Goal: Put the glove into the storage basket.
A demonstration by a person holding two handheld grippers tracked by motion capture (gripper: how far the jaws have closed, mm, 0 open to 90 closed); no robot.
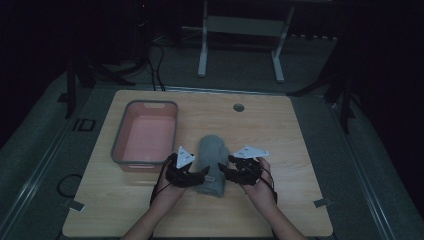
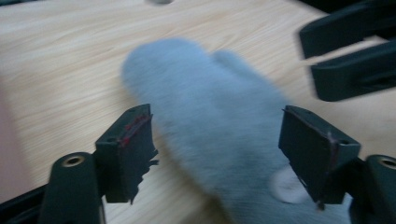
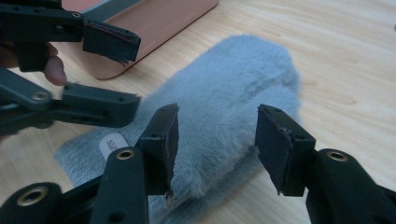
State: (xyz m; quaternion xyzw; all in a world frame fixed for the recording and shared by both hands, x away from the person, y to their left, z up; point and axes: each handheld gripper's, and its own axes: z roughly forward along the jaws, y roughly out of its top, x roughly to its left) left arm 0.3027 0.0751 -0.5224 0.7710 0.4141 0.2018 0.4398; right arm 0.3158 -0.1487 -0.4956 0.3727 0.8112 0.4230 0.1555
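Note:
A grey fuzzy mitten (image 1: 212, 162) lies flat on the wooden table (image 1: 280, 140), cuff end toward the person. My left gripper (image 1: 204, 171) is at its left edge near the cuff, open, the mitten (image 2: 219, 135) lying between and beyond its jaws. My right gripper (image 1: 223, 169) faces it from the right edge, also open, jaws spread over the mitten (image 3: 224, 112). A small white label (image 3: 112, 142) sits near the cuff. Each gripper view shows the opposite gripper close by: the right gripper (image 2: 327, 63) at upper right, the left gripper (image 3: 133, 77) at upper left.
A grey-rimmed bin with a pink inside (image 1: 145, 135) stands just left of the mitten. A small round grommet (image 1: 238, 107) sits in the table near its far edge. A white frame stands on the floor (image 1: 240, 45) beyond the table. Surroundings are dark.

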